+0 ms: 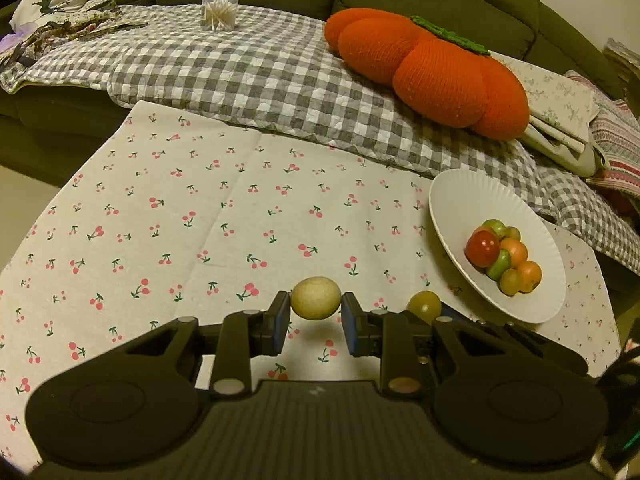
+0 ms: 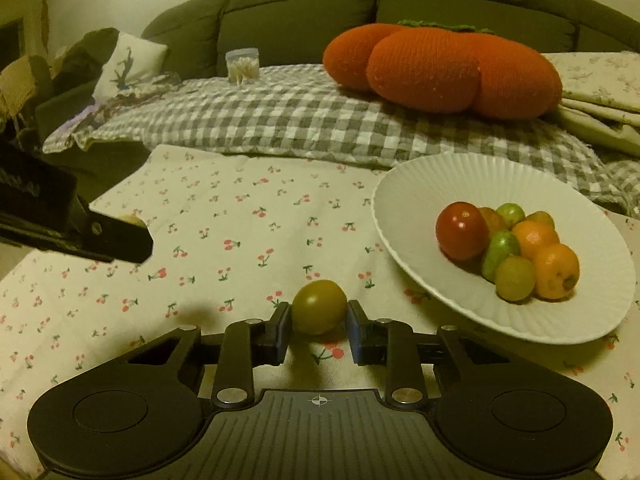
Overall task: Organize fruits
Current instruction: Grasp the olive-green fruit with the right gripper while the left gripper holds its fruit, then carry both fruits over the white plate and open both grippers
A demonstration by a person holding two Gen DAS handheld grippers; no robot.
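My left gripper (image 1: 315, 311) is shut on a pale beige round fruit (image 1: 315, 298) and holds it just above the cherry-print cloth. My right gripper (image 2: 319, 318) is shut on a yellow-green fruit (image 2: 319, 306) low over the cloth. That fruit also shows in the left wrist view (image 1: 424, 306), to the right of my left gripper. A white ridged plate (image 1: 460, 196) stands at the right, also in the right wrist view (image 2: 416, 188). It holds several small fruits: a red tomato (image 2: 462, 230), green ones and orange ones (image 2: 556, 270).
The cherry-print cloth (image 1: 200, 220) covers the table. Behind it a sofa carries a grey checked blanket (image 1: 248, 68), a big orange pumpkin cushion (image 1: 432, 68) and a clear jar of cotton swabs (image 1: 220, 10). The left gripper's body (image 2: 60, 216) shows at the left in the right wrist view.
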